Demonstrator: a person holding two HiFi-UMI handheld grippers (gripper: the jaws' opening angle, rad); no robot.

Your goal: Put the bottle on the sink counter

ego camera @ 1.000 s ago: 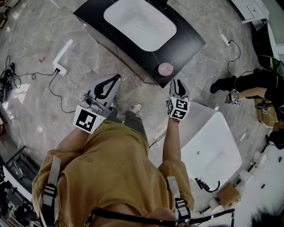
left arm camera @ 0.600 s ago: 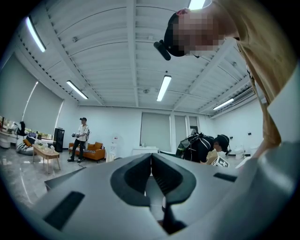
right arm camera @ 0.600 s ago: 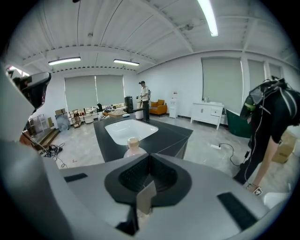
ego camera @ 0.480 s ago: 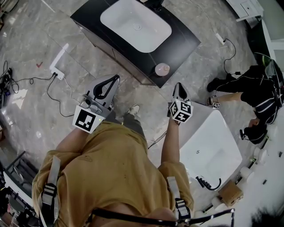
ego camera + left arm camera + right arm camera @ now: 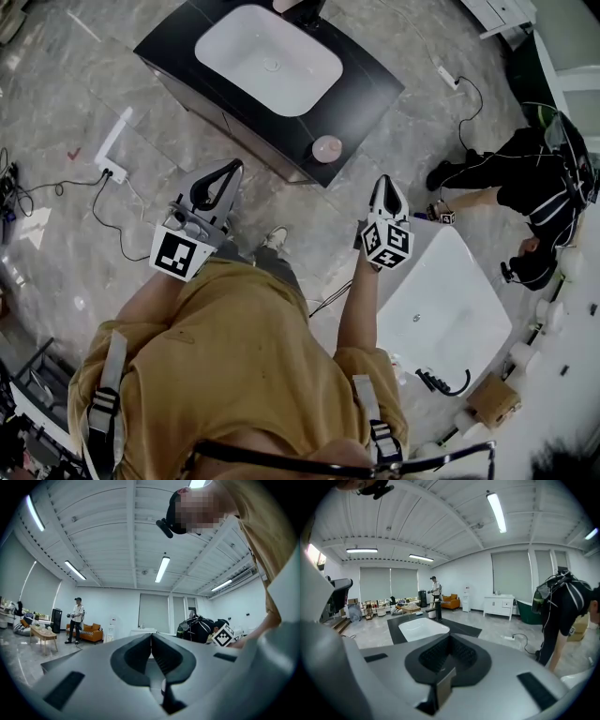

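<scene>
The bottle (image 5: 326, 148), pale pink and seen from above, stands upright on the near right corner of the black sink counter (image 5: 367, 86), beside the white basin (image 5: 267, 61). My right gripper (image 5: 386, 182) hangs shut and empty over the floor, a short way back and to the right of the bottle. In the right gripper view its jaws (image 5: 449, 637) meet with nothing between them, and the basin (image 5: 423, 627) and the black tap (image 5: 438, 611) show beyond. My left gripper (image 5: 231, 167) is shut and empty in front of the counter's near edge; the left gripper view (image 5: 151, 637) looks level across the room.
A white bathtub (image 5: 450, 314) lies on the floor under my right arm. A second person in black (image 5: 539, 178) bends over at the right with a marker cube (image 5: 441, 217). A power strip and cables (image 5: 111, 155) lie on the marble floor at the left. A cardboard box (image 5: 492, 401) sits at lower right.
My right gripper has lifted and drawn back from the bottle, which stays on the counter. The left gripper has kept still. The person in black has shifted.
</scene>
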